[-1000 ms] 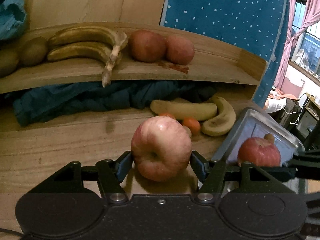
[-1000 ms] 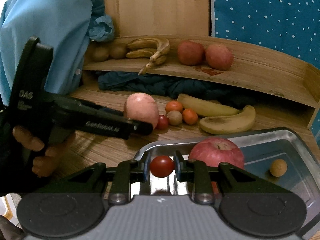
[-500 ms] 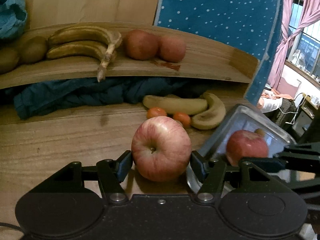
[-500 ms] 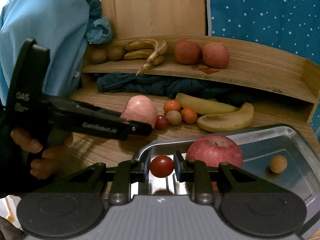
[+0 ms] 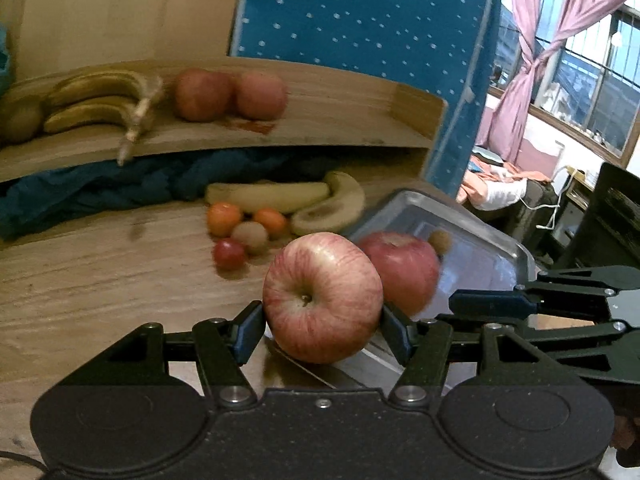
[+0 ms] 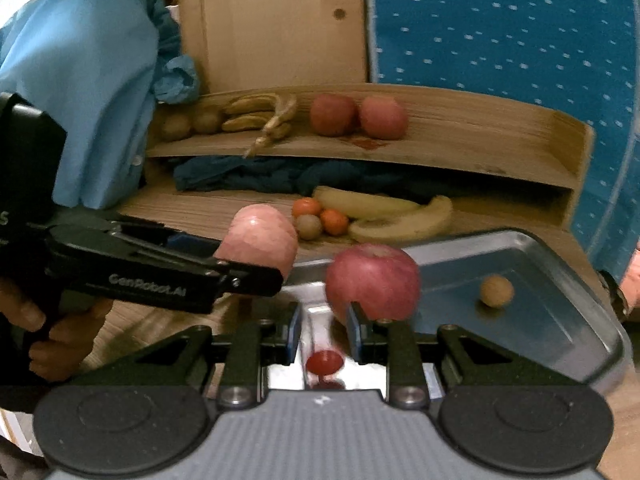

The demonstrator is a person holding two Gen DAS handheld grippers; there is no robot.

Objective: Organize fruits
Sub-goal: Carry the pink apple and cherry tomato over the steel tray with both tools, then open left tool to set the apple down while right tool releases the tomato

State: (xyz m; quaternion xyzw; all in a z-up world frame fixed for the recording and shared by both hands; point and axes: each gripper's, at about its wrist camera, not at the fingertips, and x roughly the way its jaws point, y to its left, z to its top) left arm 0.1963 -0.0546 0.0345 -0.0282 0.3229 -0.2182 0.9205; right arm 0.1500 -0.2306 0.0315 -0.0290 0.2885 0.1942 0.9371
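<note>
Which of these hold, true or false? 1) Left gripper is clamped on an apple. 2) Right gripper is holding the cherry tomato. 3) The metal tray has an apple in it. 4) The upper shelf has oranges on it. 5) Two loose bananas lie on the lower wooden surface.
1) True. The left gripper is shut on the pale striped apple.
2) False. The right gripper is open; the cherry tomato sits below its fingers, on or just above the metal tray.
3) True. A red apple sits in the tray, with a small tan round fruit.
4) False. The upper shelf carries bananas, two apples and brownish fruits; the oranges are on the lower surface.
5) True. The two bananas lie beside the oranges.
</note>
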